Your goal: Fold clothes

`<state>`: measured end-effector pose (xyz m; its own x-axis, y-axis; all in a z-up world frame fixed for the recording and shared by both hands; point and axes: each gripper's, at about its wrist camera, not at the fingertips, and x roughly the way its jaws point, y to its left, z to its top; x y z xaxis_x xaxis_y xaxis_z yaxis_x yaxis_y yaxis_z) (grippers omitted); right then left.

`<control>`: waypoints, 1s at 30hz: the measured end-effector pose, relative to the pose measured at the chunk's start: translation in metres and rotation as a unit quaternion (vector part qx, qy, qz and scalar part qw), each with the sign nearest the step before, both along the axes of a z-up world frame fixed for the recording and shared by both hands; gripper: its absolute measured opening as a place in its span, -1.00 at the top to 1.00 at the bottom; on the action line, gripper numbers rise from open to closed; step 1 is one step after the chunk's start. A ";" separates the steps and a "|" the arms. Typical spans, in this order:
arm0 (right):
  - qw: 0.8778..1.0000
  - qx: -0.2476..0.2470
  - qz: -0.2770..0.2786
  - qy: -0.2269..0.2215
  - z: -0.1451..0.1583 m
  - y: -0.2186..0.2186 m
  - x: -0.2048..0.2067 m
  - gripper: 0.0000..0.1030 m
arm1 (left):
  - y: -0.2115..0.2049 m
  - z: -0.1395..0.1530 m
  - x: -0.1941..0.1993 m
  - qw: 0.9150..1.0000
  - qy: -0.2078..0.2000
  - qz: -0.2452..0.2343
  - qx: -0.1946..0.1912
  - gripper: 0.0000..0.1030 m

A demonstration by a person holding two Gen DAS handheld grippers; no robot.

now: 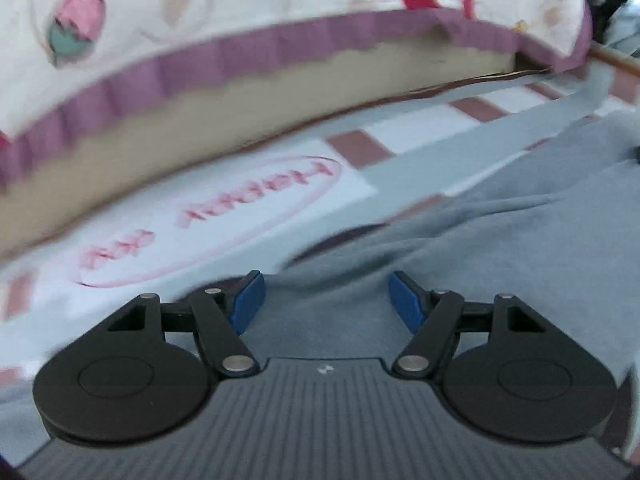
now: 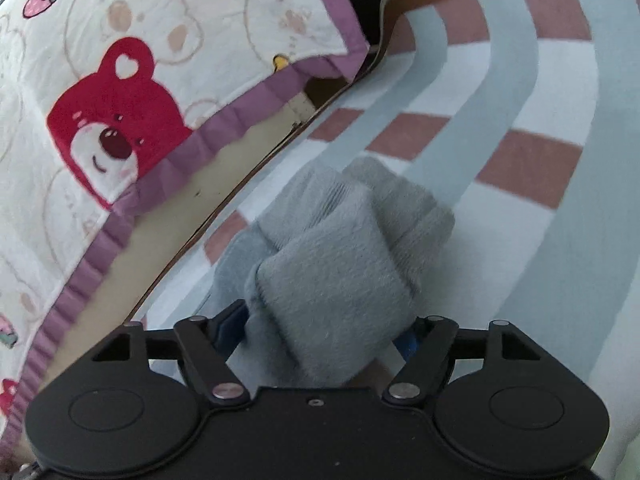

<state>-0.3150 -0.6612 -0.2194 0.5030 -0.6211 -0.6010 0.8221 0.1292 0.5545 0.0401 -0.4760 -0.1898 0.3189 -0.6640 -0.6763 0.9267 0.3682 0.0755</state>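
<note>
Grey fabric is filling the lower right of the left wrist view: a soft blue-grey garment is lying rumpled on a striped mat of white, pale blue and dusty pink. The left gripper is hovering over the garment's near edge with its blue pads standing well apart and nothing pinched between them, so it is released. Beyond the mat, a quilted bedspread with a purple frill is hanging over the side of a bed. This view is blurred, so finer folds in the cloth are hard to read.

Seen from the right wrist, a bunched grey cuff, ribbed and thick, is sitting between the jaws of the right gripper. The jaws are standing wide, and only a sliver of blue pad is showing on either side of the wad; whether they are still pressing on it I cannot tell. The striped mat is running away beneath, and the bear-print bedspread is lying to the left.

Risk from here, as I judge it: the bundled cuff is springing loose and may unroll or flop sideways as the right claw is pulling away, spoiling the fold. The left claw, empty over loose cloth, may also be snagging a single layer and dragging the garment askew.
</note>
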 end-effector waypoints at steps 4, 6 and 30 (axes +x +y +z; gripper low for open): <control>1.000 0.002 0.022 0.003 -0.003 0.006 0.005 -0.52 | 0.023 0.012 -0.001 0.998 0.049 -0.030 -0.028 -0.37; 1.000 0.000 0.023 -0.006 -0.009 0.005 0.007 -0.64 | 0.029 0.011 -0.004 0.997 0.057 -0.047 -0.026 -0.37; 0.961 -0.210 0.173 0.054 0.184 0.098 0.154 0.41 | 0.206 -0.006 0.172 0.974 0.038 0.215 0.056 -0.57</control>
<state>-0.1606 -0.5631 -0.0357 0.6723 -0.6263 -0.3946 0.7390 0.5990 0.3083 0.2123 -0.2696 -0.1955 0.4971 -0.4007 -0.7696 0.6936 0.7165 0.0748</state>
